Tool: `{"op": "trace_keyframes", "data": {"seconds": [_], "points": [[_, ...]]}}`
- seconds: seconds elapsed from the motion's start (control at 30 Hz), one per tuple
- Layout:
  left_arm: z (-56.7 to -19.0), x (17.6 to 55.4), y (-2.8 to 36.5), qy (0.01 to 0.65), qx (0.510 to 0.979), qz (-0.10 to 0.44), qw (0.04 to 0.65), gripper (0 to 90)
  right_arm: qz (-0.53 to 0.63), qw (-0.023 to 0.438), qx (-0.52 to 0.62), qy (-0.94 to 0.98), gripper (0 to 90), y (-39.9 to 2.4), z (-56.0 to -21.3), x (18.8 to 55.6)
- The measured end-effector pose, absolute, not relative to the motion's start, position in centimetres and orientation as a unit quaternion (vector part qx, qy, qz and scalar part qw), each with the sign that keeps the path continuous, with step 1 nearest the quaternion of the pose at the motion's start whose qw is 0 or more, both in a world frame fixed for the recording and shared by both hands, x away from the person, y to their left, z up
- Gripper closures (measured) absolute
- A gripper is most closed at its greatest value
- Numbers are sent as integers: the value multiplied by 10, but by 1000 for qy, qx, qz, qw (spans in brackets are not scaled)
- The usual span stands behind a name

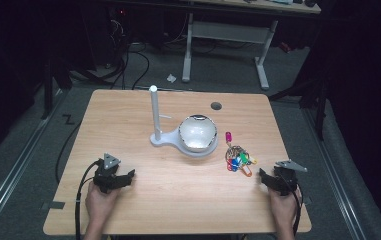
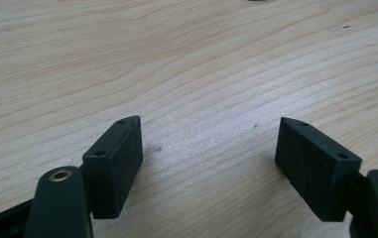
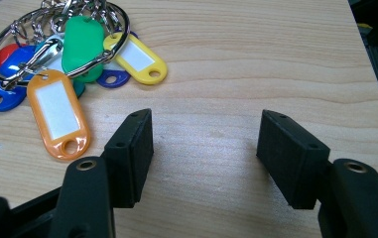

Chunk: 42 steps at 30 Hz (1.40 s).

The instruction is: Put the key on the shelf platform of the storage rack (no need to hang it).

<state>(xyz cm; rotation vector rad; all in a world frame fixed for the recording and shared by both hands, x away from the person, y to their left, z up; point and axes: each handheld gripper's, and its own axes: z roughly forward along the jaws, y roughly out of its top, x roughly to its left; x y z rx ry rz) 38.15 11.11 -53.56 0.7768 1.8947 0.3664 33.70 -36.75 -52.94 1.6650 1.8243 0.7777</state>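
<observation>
From above, we see the bunch of key tags [image 1: 238, 160] lying at 10 o'clock from our right gripper [image 1: 269, 178], near the table's [image 1: 178, 200] right edge; the bowl [image 1: 197, 133] and white stand [image 1: 154, 112] sit farther back.

Our left gripper [image 2: 209, 148] rests open over bare wood.

Our right gripper [image 3: 206, 144] gapes empty, tags at 11 o'clock, presumably poised to grab them.

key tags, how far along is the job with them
Nothing looks done yet: the bunch of key tags lies flat on the table, beside the white stand with its post and bowl. Nothing is in hand: the right hand-held gripper sits open just short of the tags, the left hand-held gripper open over bare wood. Grasping and moving the bunch remain.
</observation>
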Motion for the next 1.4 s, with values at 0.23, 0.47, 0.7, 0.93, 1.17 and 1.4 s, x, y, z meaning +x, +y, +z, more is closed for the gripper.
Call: {"op": "trace_keyframes", "data": {"seconds": [0.23, 0.47, 0.7, 0.93, 1.17, 1.4], "points": [[-536, 382, 111, 786, 321, 152, 506, 269, 286, 273, 619, 678, 388, -367, -529, 337], [-536, 382, 111, 786, 321, 152, 506, 270, 287, 273, 619, 678, 387, -367, -529, 337], [-535, 382, 111, 786, 321, 152, 506, 270, 287, 273, 619, 678, 387, -367, -529, 337], [-536, 382, 111, 785, 322, 152, 506, 270, 288, 274, 618, 678, 392, -367, -529, 337], [-536, 382, 112, 784, 324, 153, 506, 268, 289, 273, 617, 679, 391, -367, -529, 337], [-536, 381, 112, 783, 326, 153, 507, 269, 288, 270, 619, 679, 399, -367, -529, 336]]}}
